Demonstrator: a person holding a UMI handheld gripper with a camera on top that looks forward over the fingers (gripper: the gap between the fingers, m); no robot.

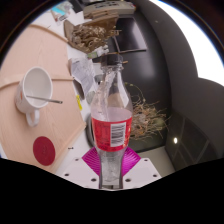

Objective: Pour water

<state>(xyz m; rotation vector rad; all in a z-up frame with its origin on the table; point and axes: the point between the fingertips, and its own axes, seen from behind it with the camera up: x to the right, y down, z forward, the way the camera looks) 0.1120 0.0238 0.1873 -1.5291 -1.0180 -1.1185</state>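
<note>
Your tongs (111, 160) are closed on the water bottle (110, 112) at the lower middle of the frame: both magenta pads (92, 160) press against its base, just under the red label. The bottle stands close to upright, leaning slightly, with its neck reaching toward the centre of the frame, and I cannot tell whether a cap is on it. It looks lifted clear of the counter (45, 65), though the pads hide the bottom.

The white mug (34, 92) sits at the left of the frame on the counter, well apart from the bottle, with something thin lying across its rim. A red round lid (44, 150) lies on the counter at lower left, between the mug and your tongs.

By my reading, the grasp is done and the pour is not: the bottle is not over the mug and not tipped. What is left is to carry it left, bring the mouth above the mug and tilt
</note>
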